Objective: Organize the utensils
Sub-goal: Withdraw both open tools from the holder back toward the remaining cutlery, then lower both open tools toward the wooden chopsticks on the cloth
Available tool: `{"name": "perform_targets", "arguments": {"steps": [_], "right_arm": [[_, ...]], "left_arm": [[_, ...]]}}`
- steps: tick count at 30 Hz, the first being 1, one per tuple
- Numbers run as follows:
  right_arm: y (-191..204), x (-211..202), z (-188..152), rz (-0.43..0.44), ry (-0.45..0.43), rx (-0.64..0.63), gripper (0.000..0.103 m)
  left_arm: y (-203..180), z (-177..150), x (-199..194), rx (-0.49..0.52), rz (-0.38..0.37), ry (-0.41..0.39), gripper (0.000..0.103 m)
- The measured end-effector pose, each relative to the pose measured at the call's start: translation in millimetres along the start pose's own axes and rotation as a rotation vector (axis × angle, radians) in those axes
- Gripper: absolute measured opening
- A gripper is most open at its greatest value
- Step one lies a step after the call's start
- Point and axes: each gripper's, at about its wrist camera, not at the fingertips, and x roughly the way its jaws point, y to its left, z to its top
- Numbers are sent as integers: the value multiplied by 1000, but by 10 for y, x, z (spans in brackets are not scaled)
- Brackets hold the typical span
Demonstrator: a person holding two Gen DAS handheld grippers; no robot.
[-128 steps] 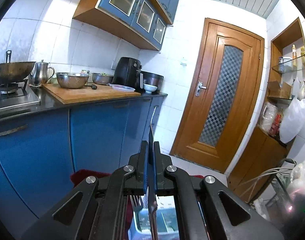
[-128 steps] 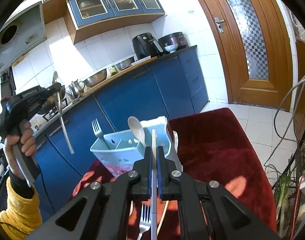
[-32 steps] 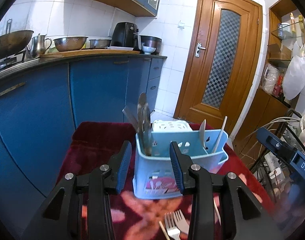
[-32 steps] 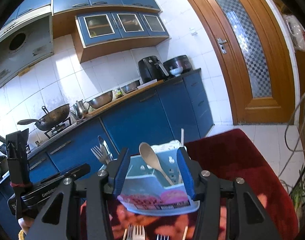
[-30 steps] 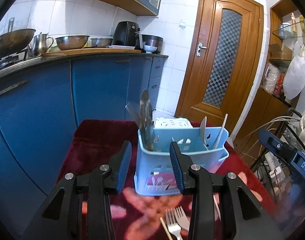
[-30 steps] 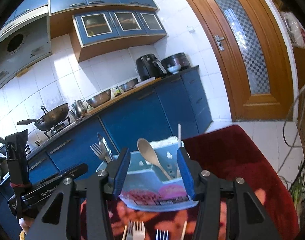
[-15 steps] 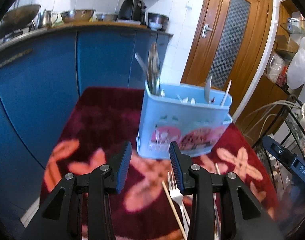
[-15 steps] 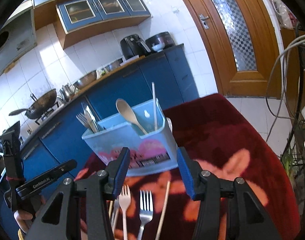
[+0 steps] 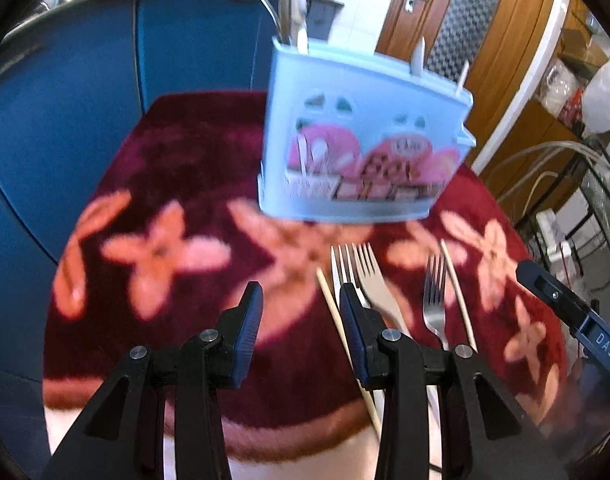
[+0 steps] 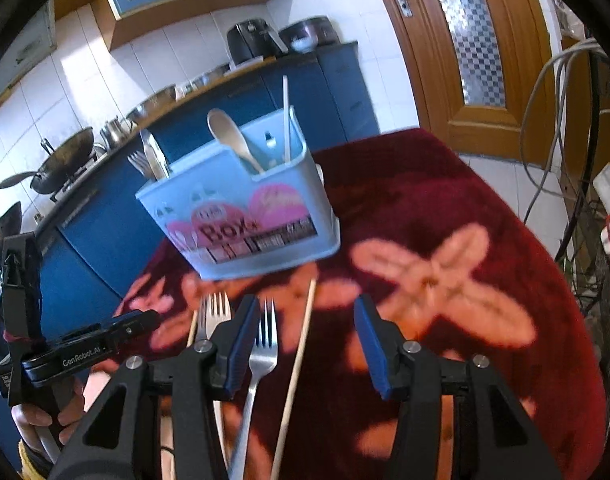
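A light blue utensil caddy [image 9: 365, 140] [image 10: 241, 216] stands on the red flowered cloth [image 9: 177, 160]. It holds a wooden spoon [image 10: 229, 136], a chopstick [image 10: 285, 116], and a knife and fork [image 10: 153, 156]. In front of it lie loose forks [image 9: 369, 272] [image 9: 435, 292] [image 10: 263, 344] [image 10: 213, 312] and chopsticks [image 9: 337, 320] [image 9: 457, 292] [image 10: 301, 344]. My left gripper [image 9: 300, 300] is open and empty, just left of the forks. My right gripper [image 10: 305, 312] is open above a fork and a chopstick, gripping nothing. A hand [image 10: 37, 416] holds the left gripper [image 10: 85, 348].
Blue kitchen cabinets [image 9: 65, 80] run close behind the table, with a wok [image 10: 61, 164] and bowls on the counter. A wooden door [image 10: 465, 40] is at the back right. Cables and a wire rack [image 10: 585, 220] stand off the table's right side. The cloth's near edge [image 9: 265, 432] is close.
Both grippers have tilted and sunk toward the cloth, so the caddy sits higher in both views and the loose forks and chopsticks appear. The utensils held several seconds ago are gone from the jaws.
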Motion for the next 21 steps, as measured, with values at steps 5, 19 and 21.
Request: {"name": "perform_targets", "arguments": {"steps": [5,19,21], "right_arm": [[-36,37,-87,16,31,12,52],[-67,22,-182,29,41,12,52],[-71,24,-184,32,42,12,52]], "left_arm": [[-74,-94,71,13,6,54,40],[-195,-196,208,42,34,146,44],[-211,-209,241,50,39,163,44]]}}
